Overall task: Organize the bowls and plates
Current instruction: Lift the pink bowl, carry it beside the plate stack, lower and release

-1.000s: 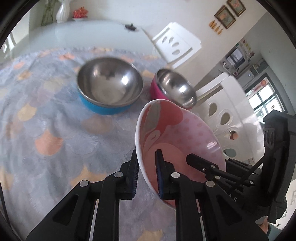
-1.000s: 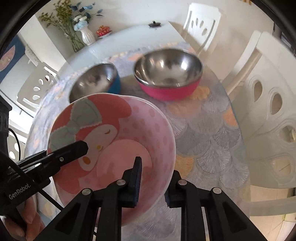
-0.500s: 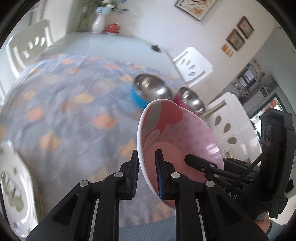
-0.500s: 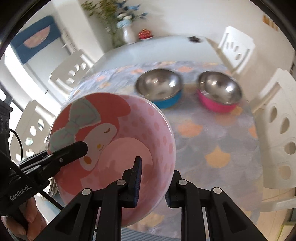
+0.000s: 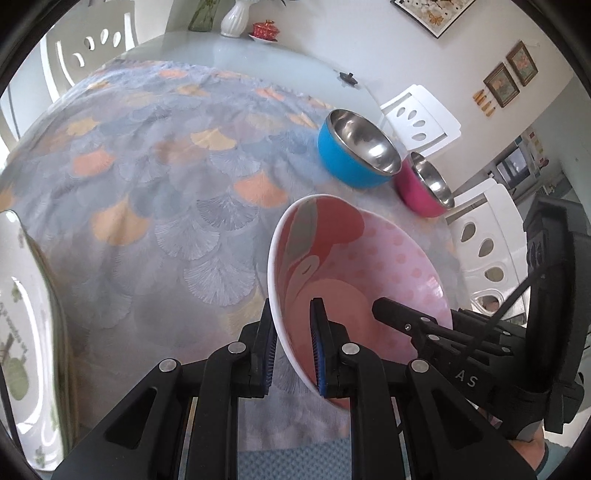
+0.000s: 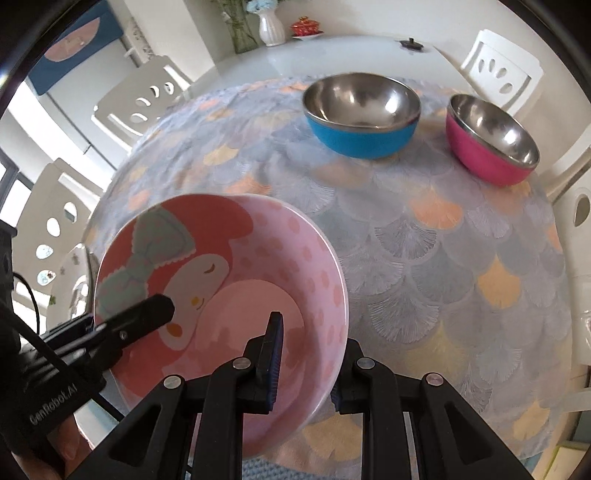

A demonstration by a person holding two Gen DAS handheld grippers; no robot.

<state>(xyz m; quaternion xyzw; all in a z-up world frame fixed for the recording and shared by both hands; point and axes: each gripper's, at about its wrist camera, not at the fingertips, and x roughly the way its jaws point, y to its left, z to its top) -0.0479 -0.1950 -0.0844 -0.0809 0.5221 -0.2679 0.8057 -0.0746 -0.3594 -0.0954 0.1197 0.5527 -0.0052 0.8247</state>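
A pink cartoon-print bowl (image 5: 369, 266) (image 6: 236, 266) hangs tilted over the tablecloth, held from both sides. My left gripper (image 5: 291, 306) is shut on its left rim, one pad inside and one outside. My right gripper (image 6: 312, 332) is shut on the opposite rim, its outer finger hidden behind the bowl wall. Each wrist view shows the other gripper's finger reaching into the bowl. A blue steel-lined bowl (image 5: 354, 155) (image 6: 362, 118) and a magenta steel-lined bowl (image 5: 424, 188) (image 6: 491, 140) stand side by side, empty, at the far right of the table.
A white patterned plate (image 5: 22, 325) sits at the table's near left edge. The scallop-print tablecloth (image 5: 166, 184) covers most of the table. White chairs (image 5: 421, 118) ring the table, and a white vase (image 6: 271, 29) and a small red dish stand at the far end.
Both grippers carried the pink bowl back from the steel bowls, which now look smaller and farther off. The white plate has come into the left wrist view. Both grips are unchanged.
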